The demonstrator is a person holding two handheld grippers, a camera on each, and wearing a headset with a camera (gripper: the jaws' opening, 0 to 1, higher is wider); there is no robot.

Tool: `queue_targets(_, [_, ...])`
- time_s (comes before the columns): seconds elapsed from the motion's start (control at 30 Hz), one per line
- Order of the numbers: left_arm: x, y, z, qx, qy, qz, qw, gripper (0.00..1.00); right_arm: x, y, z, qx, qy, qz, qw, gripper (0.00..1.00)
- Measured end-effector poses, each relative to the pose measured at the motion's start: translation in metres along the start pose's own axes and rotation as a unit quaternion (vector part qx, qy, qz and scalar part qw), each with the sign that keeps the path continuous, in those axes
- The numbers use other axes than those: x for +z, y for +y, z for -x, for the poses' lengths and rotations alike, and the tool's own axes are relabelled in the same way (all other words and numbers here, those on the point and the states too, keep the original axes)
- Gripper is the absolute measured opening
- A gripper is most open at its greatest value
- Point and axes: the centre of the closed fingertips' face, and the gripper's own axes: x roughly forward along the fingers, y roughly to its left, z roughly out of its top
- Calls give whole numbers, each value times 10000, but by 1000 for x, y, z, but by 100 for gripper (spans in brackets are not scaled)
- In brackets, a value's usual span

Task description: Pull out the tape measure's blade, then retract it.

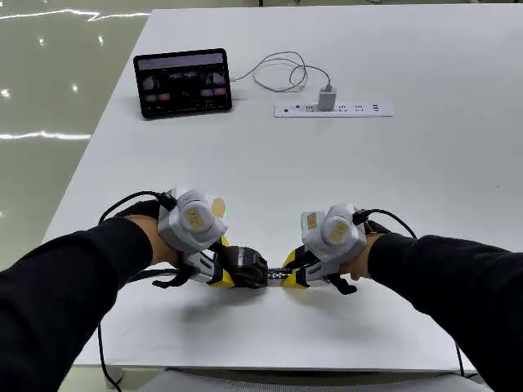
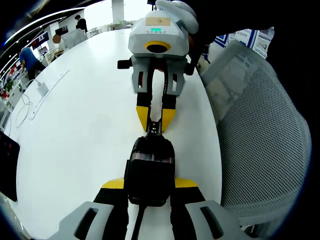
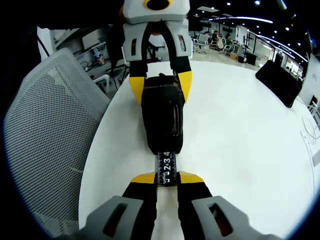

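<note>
A black tape measure [image 1: 246, 267] is held just above the white table [image 1: 327, 180], close to its near edge. My left gripper [image 1: 221, 274] is shut on the case from the left. In the left gripper view the case [image 2: 150, 170] sits between that gripper's yellow-tipped jaws [image 2: 150, 184]. My right gripper [image 1: 292, 276] faces it from the right, shut on the end of the blade [image 3: 166, 169]. Only a short stretch of blade shows, with the numerals 2, 3 and 4. The case [image 3: 162, 117] lies straight ahead in the right gripper view, with the left gripper [image 3: 160, 82] behind it.
A dark tablet [image 1: 183, 82] stands at the back left of the table. A white power strip [image 1: 333, 109] with a plugged-in charger and a looped cable lies at the back centre. A grey mesh chair [image 2: 260, 145] sits just off the near table edge.
</note>
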Motion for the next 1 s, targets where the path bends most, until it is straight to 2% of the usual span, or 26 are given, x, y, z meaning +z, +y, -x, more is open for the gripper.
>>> queue_targets(1.0, [-1, 0, -1, -86, -5, 19, 10000, 27, -17, -2, 16, -95, 15, -123, 9999, 10])
